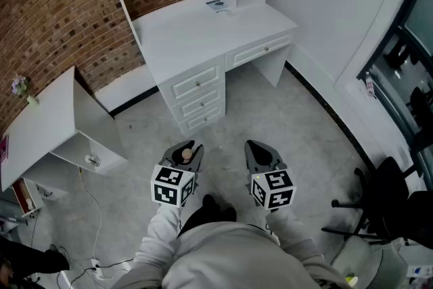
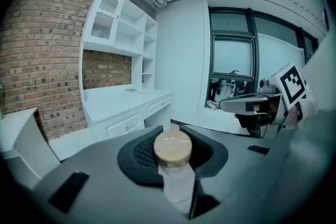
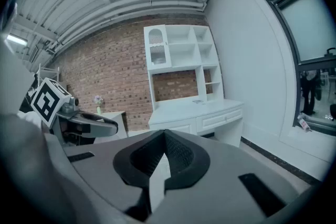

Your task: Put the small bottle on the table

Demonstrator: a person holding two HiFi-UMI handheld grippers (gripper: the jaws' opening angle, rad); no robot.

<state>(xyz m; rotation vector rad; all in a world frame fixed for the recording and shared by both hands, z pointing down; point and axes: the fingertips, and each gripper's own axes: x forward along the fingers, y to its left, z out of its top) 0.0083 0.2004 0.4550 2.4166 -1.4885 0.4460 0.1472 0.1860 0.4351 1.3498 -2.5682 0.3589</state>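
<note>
Between the pads of our left claw (image 1: 187,147) sits the small bottle (image 2: 177,182), pinched round its clear body just below the wooden stopper (image 2: 172,147), upright and out over the floor (image 1: 304,145); our right claw (image 3: 164,136), just to the right of it, is pressed together on nothing. Well ahead of the left claw's tips stands the white tabletop (image 1: 196,37), its drawers (image 1: 197,97) facing us; beyond that bare stretch, near the back shelves, lies a small printed sheet (image 1: 218,6); far off to the claw's left is a second, lower white surface (image 1: 37,122), which we judge the less likely goal.

The step in hand, as we read it, is the carry to the tabletop, with the set-down not yet begun. To do it well we would hold the grip as it is, since a smooth clear body could slip if the pads slacken; we would bring the claw in level and high enough that the bottle's base clears the front edge above the drawers; we would aim for the open middle, short of the sheet; we would lower until the base rests flat, then spread the pads only a little and draw straight back, so that neither pad tips it. The right claw has no part here and is best held aside.
</note>
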